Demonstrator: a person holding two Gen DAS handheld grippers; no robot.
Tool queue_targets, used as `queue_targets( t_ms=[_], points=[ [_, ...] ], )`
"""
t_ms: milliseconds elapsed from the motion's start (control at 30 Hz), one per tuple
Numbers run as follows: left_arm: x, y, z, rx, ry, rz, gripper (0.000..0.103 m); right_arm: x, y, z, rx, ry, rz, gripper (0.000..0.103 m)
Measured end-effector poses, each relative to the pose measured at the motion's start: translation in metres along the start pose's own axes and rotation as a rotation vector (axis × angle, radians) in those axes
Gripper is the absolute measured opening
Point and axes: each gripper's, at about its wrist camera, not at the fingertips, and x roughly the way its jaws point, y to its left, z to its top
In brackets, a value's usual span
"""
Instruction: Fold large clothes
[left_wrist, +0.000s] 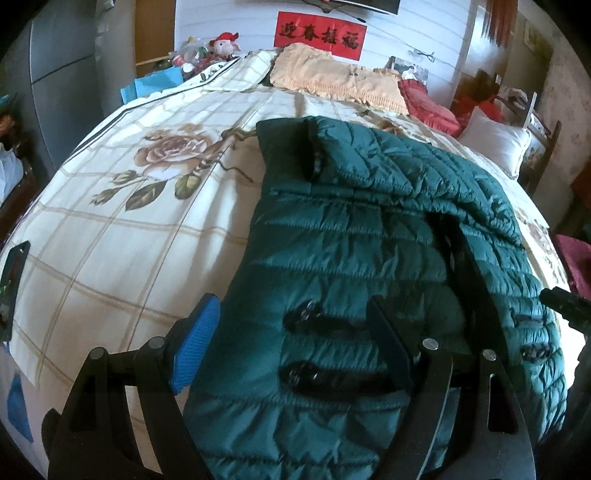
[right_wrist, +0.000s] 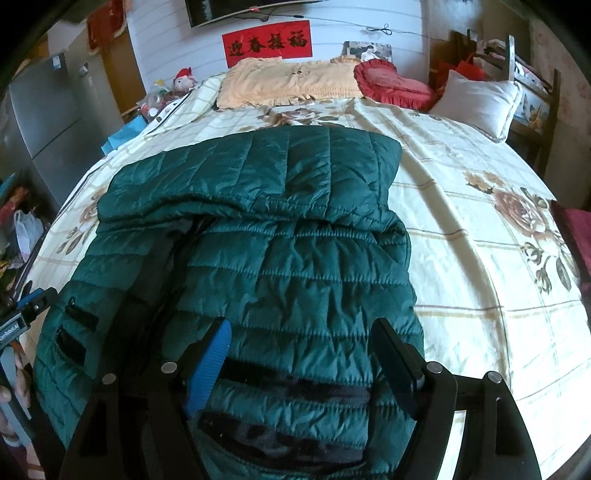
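Green quilted jacket (left_wrist: 354, 258) lying partly folded on floral checked bedspread (left_wrist: 122, 229), left gripper (left_wrist: 295, 350) jaws apart over its near edge, right gripper (right_wrist: 299, 365) likewise spread, nothing clamped, red banner (right_wrist: 267, 42) with black Chinese characters on wall.

Each tool, left (left_wrist: 295, 354) and right (right_wrist: 303, 369), has black angular finger arms with silver round pivot pins and ribbed blue pads (left_wrist: 195, 347).

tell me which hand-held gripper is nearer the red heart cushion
Right, as far as the views show. The right hand-held gripper hangs over the green jacket's right half, on the red heart cushion's side of the bed. The left hand-held gripper straddles the jacket's left edge.
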Motion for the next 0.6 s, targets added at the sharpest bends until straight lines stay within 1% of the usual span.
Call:
queue_targets(
  t_ms=[133, 400, 600],
  points=[
    [-0.005, 0.005, -0.006, -0.015, 0.006, -0.013, 0.082, -0.004, 0.005, -0.009, 0.000, 0.001, 0.000, 0.082],
    [-0.012, 0.005, -0.020, -0.006, 0.029, -0.034, 0.082, -0.012, 0.013, -0.022, -0.022, 0.019, -0.004, 0.083],
    [-0.012, 0.010, -0.030, -0.013, 0.065, -0.036, 0.082, -0.016, 0.017, -0.030, -0.027, 0.026, 0.005, 0.083]
  ],
)
